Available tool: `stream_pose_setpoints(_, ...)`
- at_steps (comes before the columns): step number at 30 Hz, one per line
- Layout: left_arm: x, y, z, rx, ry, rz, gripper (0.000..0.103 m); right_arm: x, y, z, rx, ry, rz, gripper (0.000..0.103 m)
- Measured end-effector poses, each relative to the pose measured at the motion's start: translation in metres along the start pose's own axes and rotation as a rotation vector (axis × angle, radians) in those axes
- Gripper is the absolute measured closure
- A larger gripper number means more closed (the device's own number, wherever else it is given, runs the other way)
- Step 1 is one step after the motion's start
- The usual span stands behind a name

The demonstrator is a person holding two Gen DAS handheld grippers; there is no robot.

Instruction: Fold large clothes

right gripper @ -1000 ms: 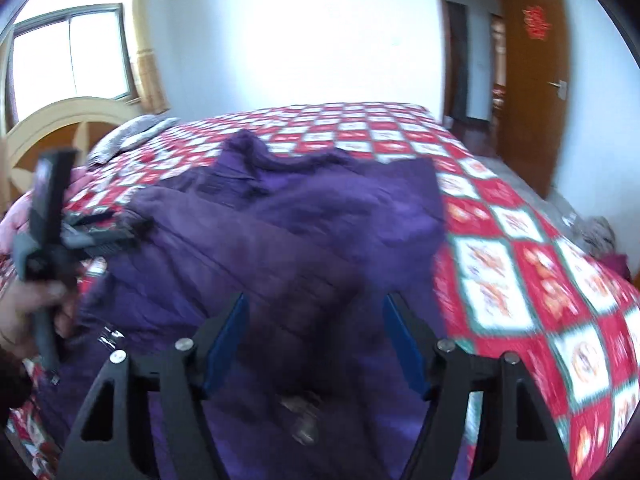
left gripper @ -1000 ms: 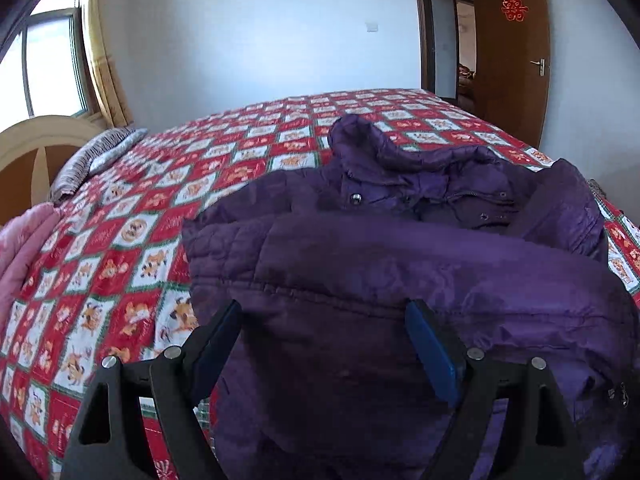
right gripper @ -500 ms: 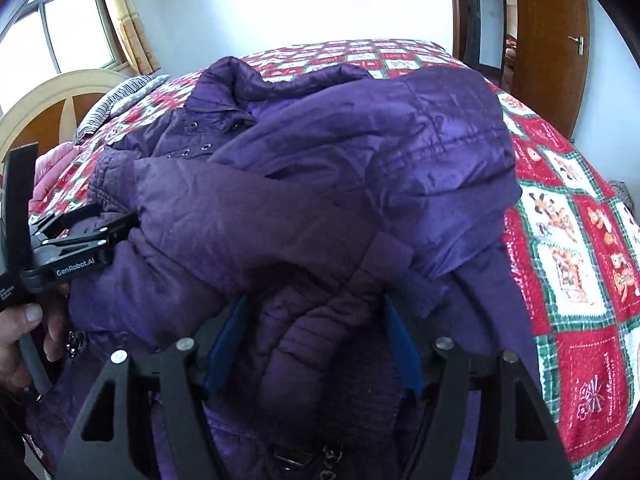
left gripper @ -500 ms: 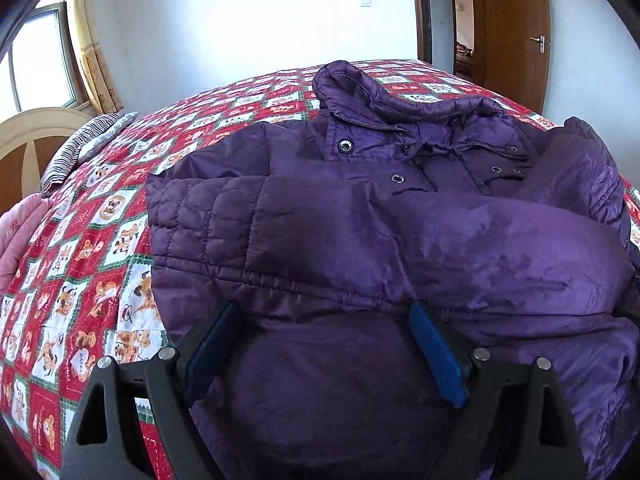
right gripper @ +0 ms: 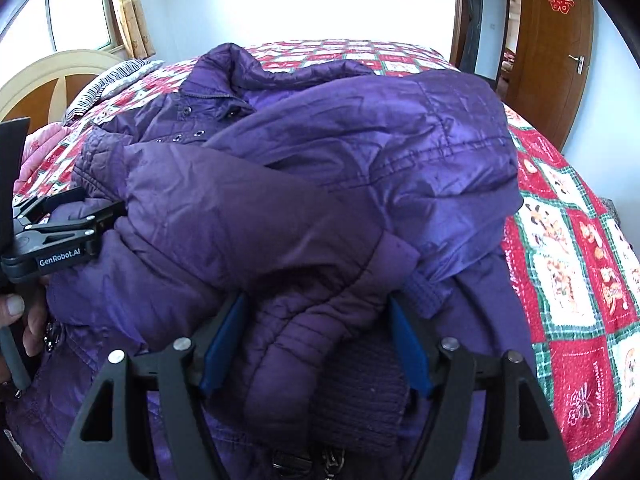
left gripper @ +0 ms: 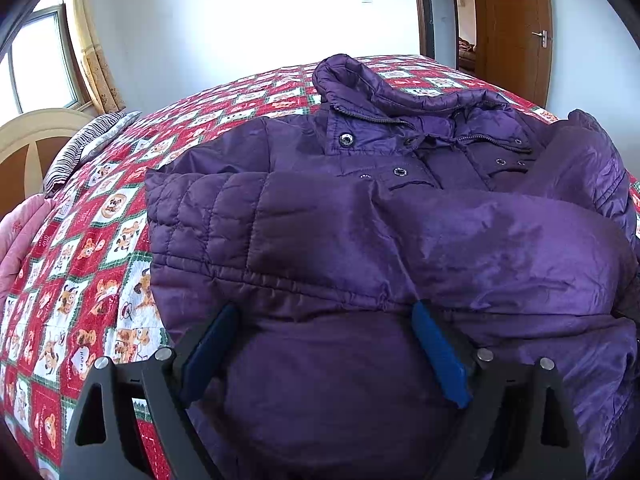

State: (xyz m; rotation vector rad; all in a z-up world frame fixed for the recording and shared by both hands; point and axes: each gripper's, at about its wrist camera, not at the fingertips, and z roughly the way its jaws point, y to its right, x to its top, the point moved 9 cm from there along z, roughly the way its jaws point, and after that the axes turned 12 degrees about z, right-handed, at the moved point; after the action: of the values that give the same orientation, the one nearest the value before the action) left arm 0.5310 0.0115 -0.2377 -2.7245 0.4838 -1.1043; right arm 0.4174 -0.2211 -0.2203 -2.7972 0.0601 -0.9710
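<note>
bed (left gripper: pixel 100 216): red, white and green patterned cover, runs left of and beyond both tongs
pillow (left gripper: pixel 86 142): striped, far left of the left tongs, by the cream headboard (left gripper: pixel 32 132)
pink bedding (left gripper: pixel 18 240): at the left edge, well left of the left tongs
left tongs (left gripper: pixel 324 316): jaws wide apart, blue pads clear of the cloth on both sides, pointing down at the coat; coat fabric lies between them, not pinched
hand (right gripper: pixel 24 320): grips the left tongs' handle, seen at the left edge of the right view
coat (left gripper: pixel 360 240): purple, padded, lying on the bed straight ahead of both tongs, collar at the far end, both sleeves folded across the front
left sleeve (left gripper: pixel 248 224): lies crosswise just ahead of the left tongs' tips
right tongs (right gripper: pixel 316 304): jaws opening, about half wide; a sleeve cuff sits between the blue pads; cannot tell if the pads touch it
sleeve cuff (right gripper: pixel 316 332): quilted, bunched between the right tongs' jaws, a ribbed knit patch just right of it
door (left gripper: pixel 512 28): brown wood, red paper cutout on it, far beyond the tongs to the right
</note>
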Motion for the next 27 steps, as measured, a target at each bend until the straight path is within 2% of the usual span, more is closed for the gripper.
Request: stream_pose_setpoints(27,-0.0013,-0.0009,0.0057,-0.011,-0.016,-0.013,0.009,0.0001,-0.0024,0.0018,-0.017,0.001,-0.009,0.028)
